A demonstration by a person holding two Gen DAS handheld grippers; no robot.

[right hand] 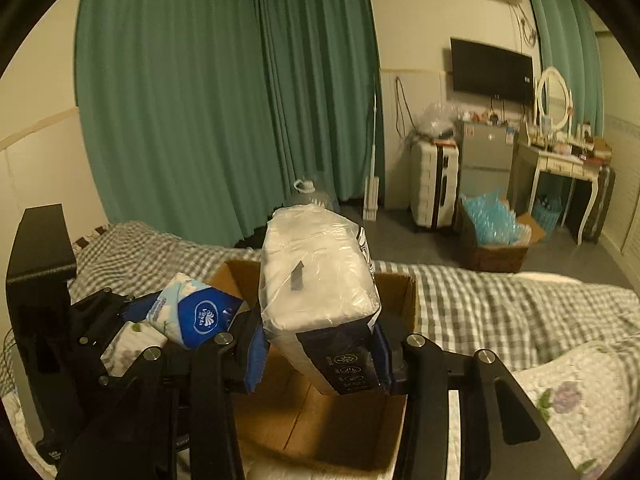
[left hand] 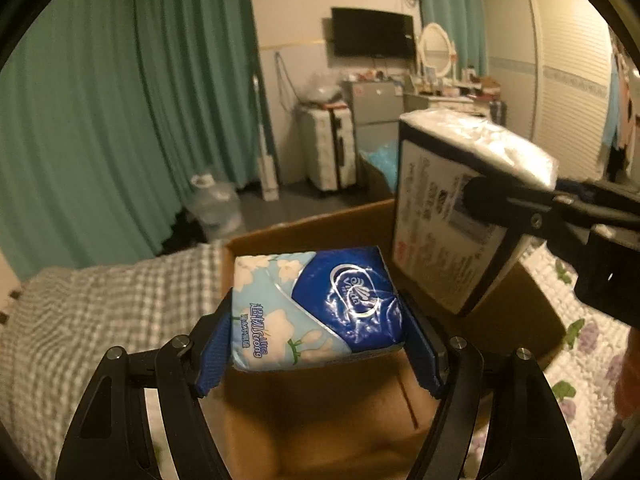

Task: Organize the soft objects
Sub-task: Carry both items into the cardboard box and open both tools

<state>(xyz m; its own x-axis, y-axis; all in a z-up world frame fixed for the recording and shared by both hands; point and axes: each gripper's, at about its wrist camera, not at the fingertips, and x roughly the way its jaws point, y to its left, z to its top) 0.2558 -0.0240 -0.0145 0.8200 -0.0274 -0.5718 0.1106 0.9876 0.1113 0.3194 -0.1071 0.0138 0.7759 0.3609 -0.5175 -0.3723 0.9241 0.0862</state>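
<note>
My left gripper (left hand: 316,344) is shut on a blue and white tissue pack (left hand: 312,304) and holds it above an open cardboard box (left hand: 312,420). The tissue pack also shows in the right wrist view (right hand: 196,312), at the left. My right gripper (right hand: 318,354) is shut on a tall white pack in clear wrap with a dark printed side (right hand: 316,276) and holds it over the same box (right hand: 320,420). That white pack shows in the left wrist view (left hand: 452,208), at the right, above the box's far right corner.
The box sits on a bed with a grey checked sheet (right hand: 500,304) and a floral quilt (right hand: 568,396). Green curtains (right hand: 224,100) hang behind. A white suitcase (right hand: 434,184), a small fridge (right hand: 486,156), a dressing table (right hand: 564,164) and a box of blue plastic (right hand: 496,236) stand on the floor.
</note>
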